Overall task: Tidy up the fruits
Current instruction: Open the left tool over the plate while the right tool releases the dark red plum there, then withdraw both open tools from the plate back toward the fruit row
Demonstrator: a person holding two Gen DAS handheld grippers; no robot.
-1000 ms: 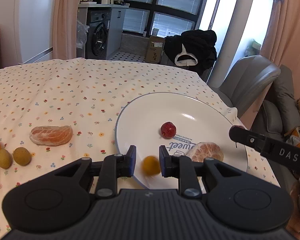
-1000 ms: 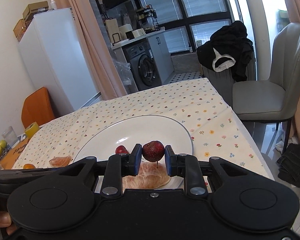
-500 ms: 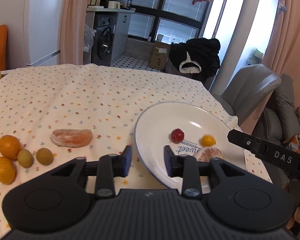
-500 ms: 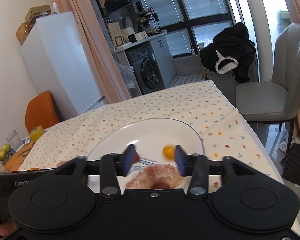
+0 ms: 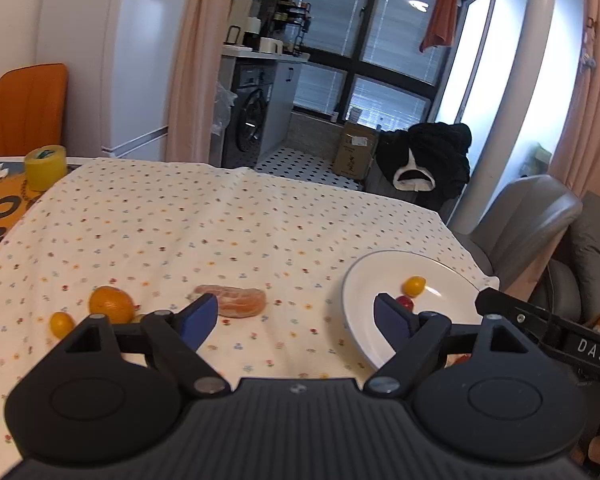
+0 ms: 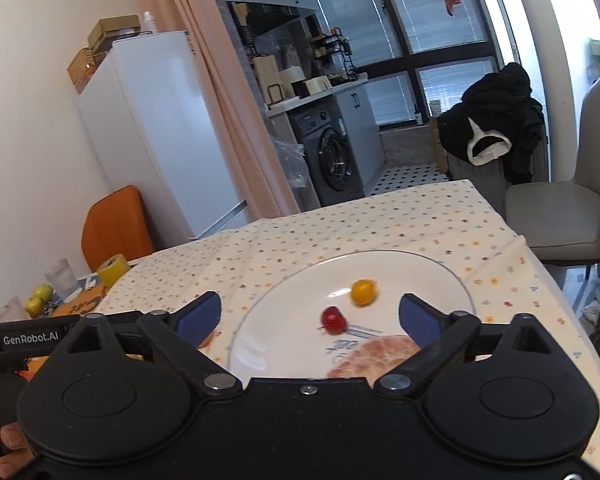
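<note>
Fruits on plate: small yellow-orange kumquat, a red cherry-looking thing right near it, and a peeled citrus piece at the near edge, partly hidden behind the right gripper's body
Plate: white, blue rim, some blue lettering on it, sits on the flowery tablecloth toward the table's right end
Fruits still on the cloth: another peeled citrus half well left of the plate, then further left an orange and a little yellow one beside it, plus something greenish mostly hidden behind the finger
Left gripper: spread wide, nothing in it, hovering over the cloth between the loose citrus and the plate
Right gripper: also spread wide and empty, above the plate with the cherry and kumquat showing between its fingers
Background stuff: yellow tape roll at the far left corner, grey chair past the table's right end
</note>
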